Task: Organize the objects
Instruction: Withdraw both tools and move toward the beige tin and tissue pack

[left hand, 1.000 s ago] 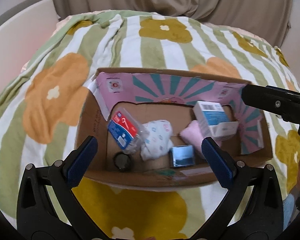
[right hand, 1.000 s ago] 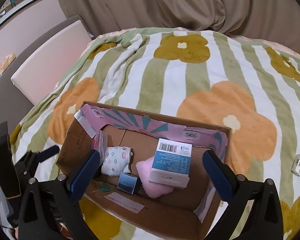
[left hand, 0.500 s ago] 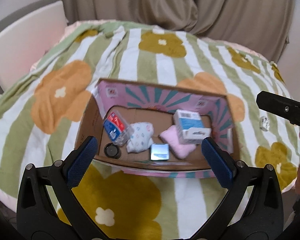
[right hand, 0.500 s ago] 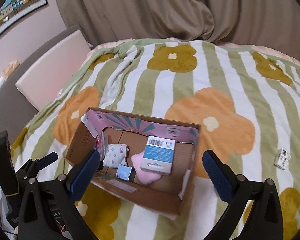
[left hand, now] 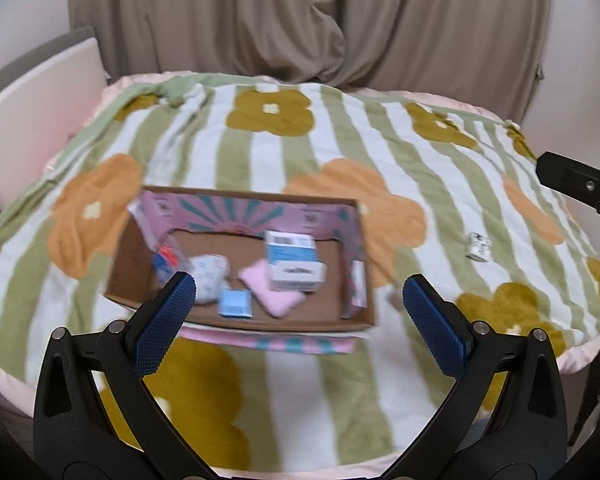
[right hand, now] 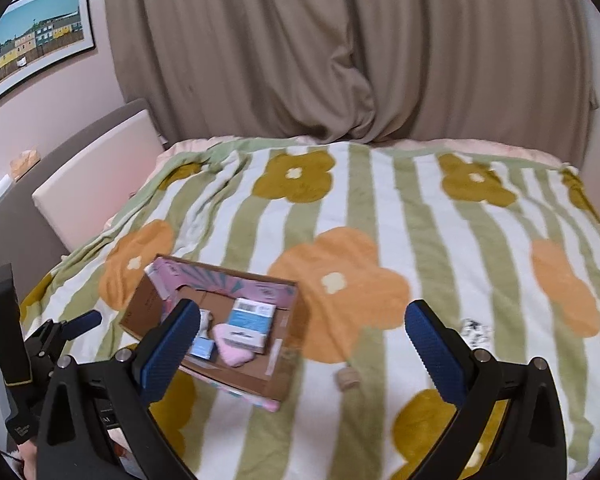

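Note:
A cardboard box (left hand: 140,256) with a pink and teal inner wall lies on the flowered blanket; it also shows in the right wrist view (right hand: 148,304). Inside it are a blue and white carton (left hand: 294,260), a pink cloth (left hand: 272,290), a small blue box (left hand: 236,303), a white patterned bundle (left hand: 210,272) and a red and blue packet (left hand: 166,258). My left gripper (left hand: 300,310) is open and empty, above the box's near side. My right gripper (right hand: 302,338) is open and empty. A small white printed packet (left hand: 478,245) lies on the blanket right of the box (right hand: 476,330). A small tan object (right hand: 348,378) lies near the box.
The striped flowered blanket (left hand: 292,160) covers a round-edged surface. A brown curtain (right hand: 340,48) hangs behind. A white padded panel (right hand: 96,176) stands at the left, with a framed picture (right hand: 32,36) on the wall.
Both grippers have pulled back and up from the box, so it looks smaller and farther. The white packet and the tan object have come into view. Both stay open.

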A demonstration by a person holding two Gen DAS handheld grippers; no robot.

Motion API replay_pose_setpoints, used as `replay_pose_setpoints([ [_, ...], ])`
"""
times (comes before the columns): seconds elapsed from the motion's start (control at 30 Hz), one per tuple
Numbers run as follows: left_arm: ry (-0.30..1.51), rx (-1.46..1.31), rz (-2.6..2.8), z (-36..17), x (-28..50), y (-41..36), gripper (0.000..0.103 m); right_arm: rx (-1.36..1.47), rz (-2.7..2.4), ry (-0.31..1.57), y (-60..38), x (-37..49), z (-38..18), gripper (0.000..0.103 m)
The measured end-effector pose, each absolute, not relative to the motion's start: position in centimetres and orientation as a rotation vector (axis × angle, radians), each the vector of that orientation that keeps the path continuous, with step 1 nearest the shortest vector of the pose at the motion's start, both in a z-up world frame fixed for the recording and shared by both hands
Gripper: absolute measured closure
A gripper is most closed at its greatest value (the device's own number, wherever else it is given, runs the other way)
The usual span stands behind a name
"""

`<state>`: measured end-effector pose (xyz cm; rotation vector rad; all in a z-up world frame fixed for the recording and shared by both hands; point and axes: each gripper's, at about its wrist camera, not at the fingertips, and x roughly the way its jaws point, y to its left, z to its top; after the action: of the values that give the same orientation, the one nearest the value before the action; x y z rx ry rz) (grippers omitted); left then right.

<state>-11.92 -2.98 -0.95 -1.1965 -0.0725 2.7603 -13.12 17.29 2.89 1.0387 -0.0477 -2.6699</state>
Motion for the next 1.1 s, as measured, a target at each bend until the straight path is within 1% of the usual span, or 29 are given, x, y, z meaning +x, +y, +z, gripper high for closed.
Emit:
replay_pose_setpoints([
  [0.23, 0.009, -1.208, 2.691, -2.9, -11.1, 4.3, 0.0, 1.061, -2.713, -0.055, 22.7, -12.5, 1.5, 0.001],
  [0.33, 0.007, -1.212, 2.686, -3.9, -10.9, 6.8, 0.0, 1.085, -2.737, -0.043, 25.0, -12.5, 0.0, 0.001],
  [0.5, -0.012, -1.187, 2.712, -5.7, -9.9, 10.1, 0.0, 1.13, -2.733, -0.083, 28.7, -13.0, -2.8, 0.001],
  [0.73, -0.022, -1.207, 2.702, -9.2, -9.9, 13.4, 0.0, 1.173, -2.724, -0.101, 31.9, -13.5, -6.1, 0.001],
  [1.1, 0.108, -1.174, 2.726, -13.3, -10.9, 17.4, 0.0, 1.259, -2.687, -0.213, 34.9, -16.2, -11.7, 0.001],
])
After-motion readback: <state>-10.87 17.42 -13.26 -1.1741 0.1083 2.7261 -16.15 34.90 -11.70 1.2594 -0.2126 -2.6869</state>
